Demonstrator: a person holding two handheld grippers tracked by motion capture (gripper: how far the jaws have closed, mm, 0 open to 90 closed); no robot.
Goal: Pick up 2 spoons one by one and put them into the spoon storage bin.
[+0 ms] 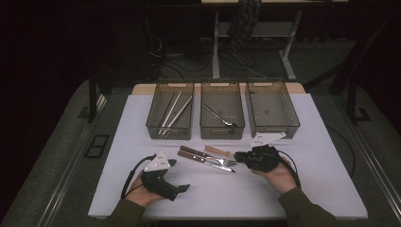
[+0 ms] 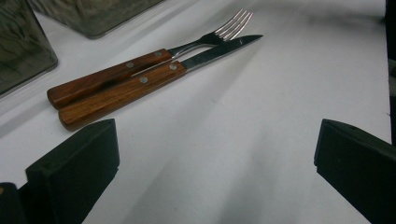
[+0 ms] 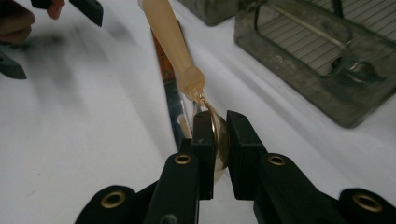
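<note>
The right gripper (image 3: pixel 216 135) had its black jaws clamped on the bowl of a pale, cream-handled golden spoon (image 3: pixel 169 35) — handle pointing away, tilted off the white table (image 1: pixel 293 189). That put the spoon just right of the wooden-handled fork (image 2: pixel 140 67) and wooden-handled knife (image 2: pixel 154 81), which lay touching side by side at the table's middle. The left gripper (image 2: pixel 215 163) sat at the near left, jaws wide (nothing between them). Three smoky plastic bins (image 1: pixel 272 127) lined the far edge.

No text, label, brand, number or sign can be read anywhere: not on the cutlery, the bins, the tabletop or either tool.
</note>
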